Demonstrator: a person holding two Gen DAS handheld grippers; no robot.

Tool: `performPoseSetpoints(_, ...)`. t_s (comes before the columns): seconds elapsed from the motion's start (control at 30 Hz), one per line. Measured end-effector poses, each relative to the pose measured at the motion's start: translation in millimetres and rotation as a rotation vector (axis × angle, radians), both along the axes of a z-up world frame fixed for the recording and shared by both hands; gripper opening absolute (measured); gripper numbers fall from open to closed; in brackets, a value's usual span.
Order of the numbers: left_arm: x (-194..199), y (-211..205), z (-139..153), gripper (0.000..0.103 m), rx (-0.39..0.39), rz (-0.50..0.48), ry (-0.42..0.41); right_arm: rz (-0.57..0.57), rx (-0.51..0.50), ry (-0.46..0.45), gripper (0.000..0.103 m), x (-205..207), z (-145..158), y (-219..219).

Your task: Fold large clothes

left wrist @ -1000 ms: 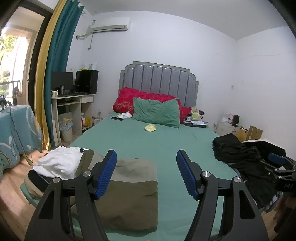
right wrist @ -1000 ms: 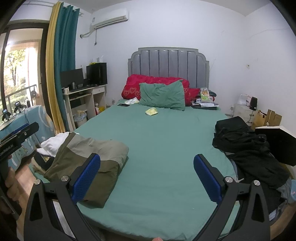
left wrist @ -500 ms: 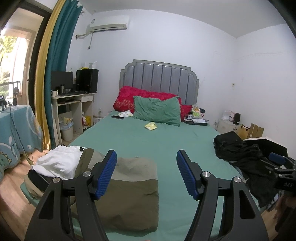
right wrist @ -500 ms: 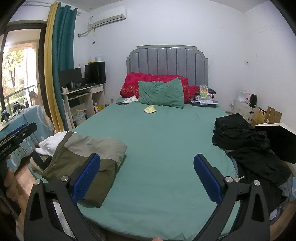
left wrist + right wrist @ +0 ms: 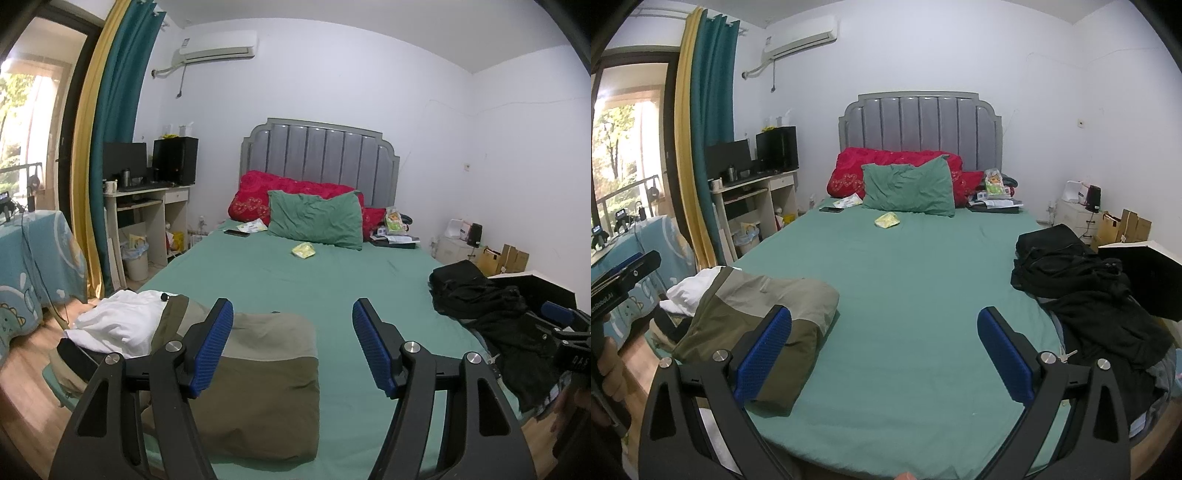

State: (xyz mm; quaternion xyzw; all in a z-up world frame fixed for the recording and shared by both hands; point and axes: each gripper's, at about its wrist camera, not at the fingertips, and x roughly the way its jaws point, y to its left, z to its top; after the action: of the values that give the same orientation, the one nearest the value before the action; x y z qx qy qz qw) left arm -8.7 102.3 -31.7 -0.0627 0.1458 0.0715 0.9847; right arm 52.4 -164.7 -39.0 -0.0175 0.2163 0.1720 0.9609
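Note:
A folded olive and grey garment [image 5: 258, 362] lies on the near left corner of the green bed [image 5: 303, 280], on a stack with a white garment [image 5: 118, 321]. It also shows in the right wrist view [image 5: 757, 314]. A heap of black clothes [image 5: 491, 314] lies on the right side of the bed, also seen in the right wrist view [image 5: 1082, 288]. My left gripper [image 5: 291, 332] is open and empty above the folded garment's right edge. My right gripper [image 5: 884, 336] is open and empty over the bare sheet near the foot of the bed.
A green pillow [image 5: 908, 190] and red pillows [image 5: 857, 166] lie at the grey headboard. A phone [image 5: 831, 209], papers and a yellow packet [image 5: 886, 220] lie on the sheet. A desk [image 5: 753, 199] stands left; boxes [image 5: 1126, 225] and a nightstand stand right.
Both views have shifted slightly, with the room sitting a little lower in frame. The clothes have not moved and both grippers stay open.

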Motion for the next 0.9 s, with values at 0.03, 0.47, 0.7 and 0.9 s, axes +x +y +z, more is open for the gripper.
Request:
performPoseSetpoints(0.03,0.4,1.0,0.0,0.070,0.000,0.001,0.000,0.000,0.001,0.000,0.100,0.7,0.1,-0.2)
performPoseSetpoints(0.47,1.4,5.0,0.0,0.070,0.002,-0.002,-0.002,-0.001,0.002,0.000,0.100,-4.7,1.9,5.7)
performPoseSetpoints(0.7,1.5,3.4,0.7,0.070,0.002,-0.001,-0.004,-0.001,0.001,-0.002,0.100,-5.3,2.0,6.9)
performPoseSetpoints(0.9,1.4,2.9,0.2,0.070,0.003,-0.001,-0.002,0.000,0.001,0.000,0.100,-5.0,1.6,6.1)
